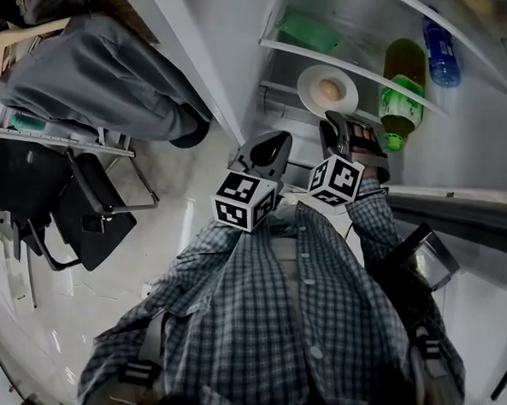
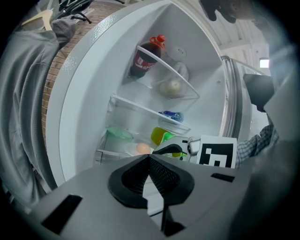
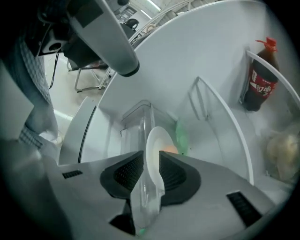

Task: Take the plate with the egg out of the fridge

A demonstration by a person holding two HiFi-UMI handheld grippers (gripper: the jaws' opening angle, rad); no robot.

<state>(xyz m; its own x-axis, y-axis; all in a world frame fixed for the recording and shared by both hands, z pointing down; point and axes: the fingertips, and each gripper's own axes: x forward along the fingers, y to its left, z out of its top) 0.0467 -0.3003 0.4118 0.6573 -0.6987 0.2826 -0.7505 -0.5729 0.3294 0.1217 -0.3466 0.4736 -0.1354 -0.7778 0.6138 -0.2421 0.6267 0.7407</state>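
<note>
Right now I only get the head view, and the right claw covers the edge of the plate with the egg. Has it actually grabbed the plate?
Observer: In the right gripper view the plate has its rim between the right claw's two pads, which look closed on it.
Operator: And the other claw, is it carrying anything?
Observer: No. The left gripper view shows the left claw shut with nothing in it.
Operator: Anything higher up that I miss?
Observer: A dark soda bottle with a red cap, on a shelf above the plate's.
</note>
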